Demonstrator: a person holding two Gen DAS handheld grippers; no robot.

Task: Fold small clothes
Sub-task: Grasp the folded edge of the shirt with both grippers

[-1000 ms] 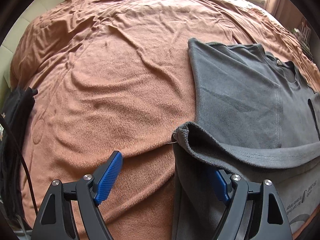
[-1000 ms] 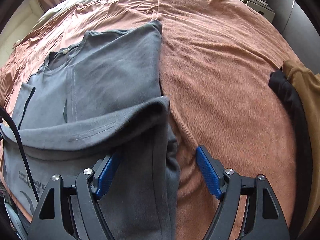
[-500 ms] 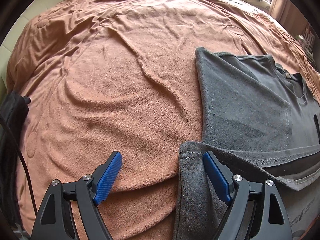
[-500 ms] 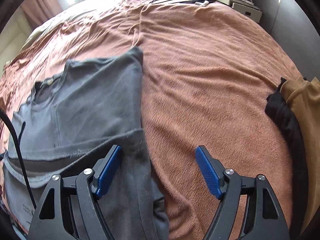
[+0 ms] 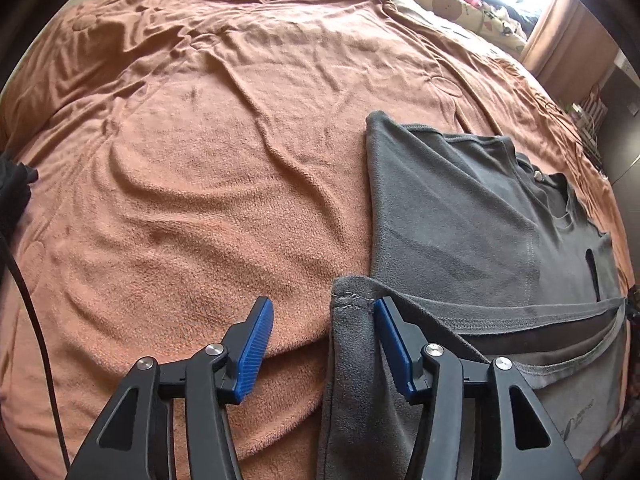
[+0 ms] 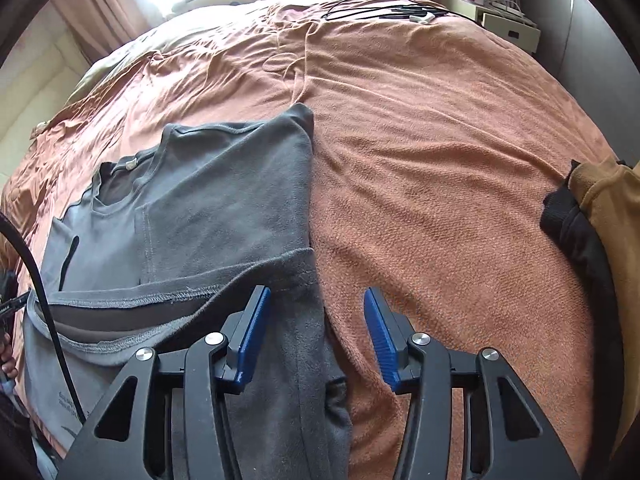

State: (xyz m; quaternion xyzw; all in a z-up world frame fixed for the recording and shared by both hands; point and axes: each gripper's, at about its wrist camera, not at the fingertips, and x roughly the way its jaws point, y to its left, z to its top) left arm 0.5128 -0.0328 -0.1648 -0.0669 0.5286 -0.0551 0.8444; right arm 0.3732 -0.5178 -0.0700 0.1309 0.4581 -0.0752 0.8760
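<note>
Grey, soft knit makes up the T-shirt (image 5: 460,216), which lies on the orange-brown bedspread (image 5: 208,184) with its collar at the far end and its near hem end doubled up over the body, so a stitched hem runs across the width. It looks light and limp: it should drape from whatever point is lifted, hold no shape of its own, and drag a little on the nubbly bedspread rather than slide. The sensible holds are the two corners of the raised fold, where the seam gives some thickness to pinch, one corner per gripper so the edge stays taut between them. The left gripper (image 5: 320,344) straddles its corner with jaws that have just been closing; cloth sits between them and rests against one blue pad (image 5: 394,344), while the other pad stands clear over bare bedspread, so nothing is clamped yet. The right gripper (image 6: 316,336) is the same: jaws just narrowed, the grey edge lying between them beside one pad, the opposite pad apart over the bedspread, not yet pinching. The left wrist view shows what the right cannot: the corner's seam stitching close up, and a dark bundle (image 5: 14,192) at that edge of the bed. The right wrist view alone shows an ochre and black garment (image 6: 600,216) lying well apart from the shirt, black cables (image 6: 372,10) on the far bedspread, and a pale cabinet (image 6: 508,26) beyond.
</note>
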